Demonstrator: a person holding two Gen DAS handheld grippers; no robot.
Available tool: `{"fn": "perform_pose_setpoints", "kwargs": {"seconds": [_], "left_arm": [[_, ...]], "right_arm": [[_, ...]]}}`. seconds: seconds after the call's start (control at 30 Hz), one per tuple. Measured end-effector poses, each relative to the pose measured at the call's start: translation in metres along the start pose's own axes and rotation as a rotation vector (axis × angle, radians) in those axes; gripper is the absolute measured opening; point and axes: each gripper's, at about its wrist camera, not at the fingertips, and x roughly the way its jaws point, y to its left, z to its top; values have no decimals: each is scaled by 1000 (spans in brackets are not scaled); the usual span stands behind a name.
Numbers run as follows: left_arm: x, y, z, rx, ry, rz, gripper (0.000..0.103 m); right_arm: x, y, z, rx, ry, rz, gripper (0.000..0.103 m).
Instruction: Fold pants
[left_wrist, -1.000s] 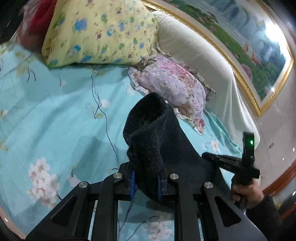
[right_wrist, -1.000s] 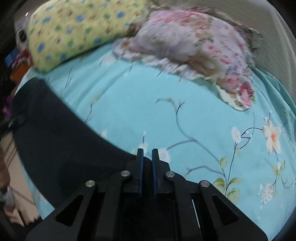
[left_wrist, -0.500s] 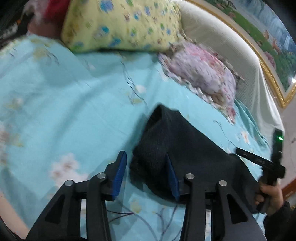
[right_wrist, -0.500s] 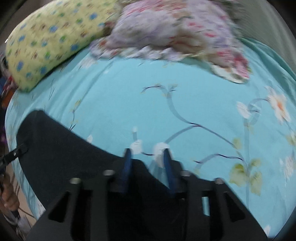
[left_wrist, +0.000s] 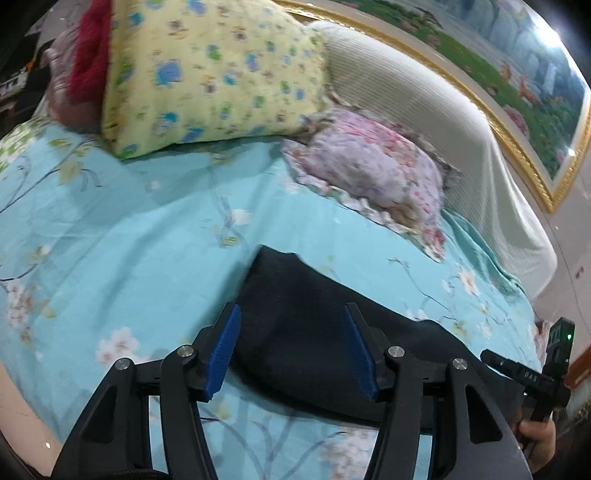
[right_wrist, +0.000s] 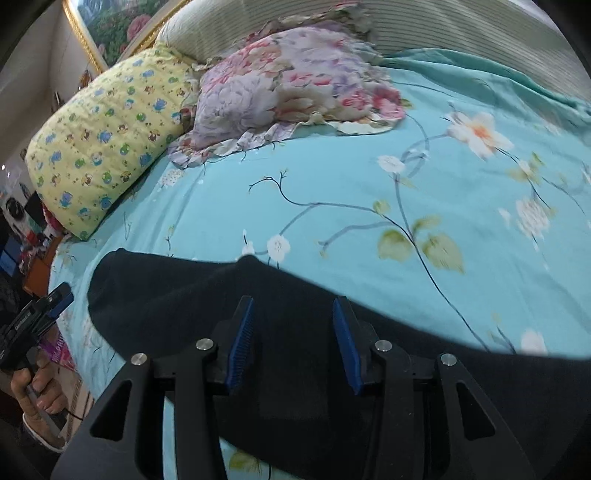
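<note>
The dark pants (left_wrist: 303, 317) lie flat on the turquoise floral bedsheet (left_wrist: 129, 229), stretched across the near edge of the bed. My left gripper (left_wrist: 291, 347) is open and empty, its blue pads either side of the pants' left end. In the right wrist view the pants (right_wrist: 177, 295) run from the left to the lower right. My right gripper (right_wrist: 293, 343) is open and empty just above the cloth. The other hand-held gripper shows at each view's edge: the right gripper (left_wrist: 532, 373) and the left gripper (right_wrist: 33, 321).
A yellow patterned pillow (left_wrist: 207, 74) and a pink floral pillow (left_wrist: 369, 170) lie at the head of the bed by a cream headboard (left_wrist: 443, 110). A gold-framed painting (left_wrist: 498, 66) hangs behind. The bed's near edge drops off at the lower left.
Both grippers were shut on the pants and holding them up; they have opened and let go. The pants now lie flat on the sheet.
</note>
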Motion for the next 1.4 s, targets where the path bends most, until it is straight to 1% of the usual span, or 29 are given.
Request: {"fn": "perform_pose_setpoints", "kwargs": {"seconds": [0.07, 0.13, 0.23, 0.47, 0.57, 0.67, 0.83, 0.9, 0.93, 1.23, 1.4], "left_arm": [[6, -14, -2, 22, 22, -25, 59], [11, -28, -5, 47, 37, -47, 59], [20, -53, -11, 99, 70, -72, 59], [39, -101, -29, 171, 152, -135, 61], [47, -123, -38, 218, 190, -160, 62], [53, -146, -46, 262, 211, -179, 64], [63, -183, -54, 295, 254, -233, 65], [66, -203, -58, 330, 262, -249, 70], [68, -213, -60, 352, 270, -259, 70], [88, -297, -93, 521, 348, -337, 70], [103, -341, -109, 615, 409, -388, 71]], "right_arm": [[-12, -6, -11, 23, -12, -1, 47], [-22, -13, -22, 48, -19, -3, 52], [-36, -28, -37, 100, -26, -10, 53], [-67, -57, -62, 189, -62, -51, 53], [-80, -67, -73, 224, -80, -66, 53], [-93, -79, -84, 272, -101, -80, 56], [-115, -104, -102, 355, -140, -104, 58], [-124, -112, -108, 374, -156, -121, 58], [-129, -116, -111, 385, -164, -131, 58], [-168, -166, -137, 528, -241, -209, 59], [-178, -189, -149, 608, -263, -224, 59]]}}
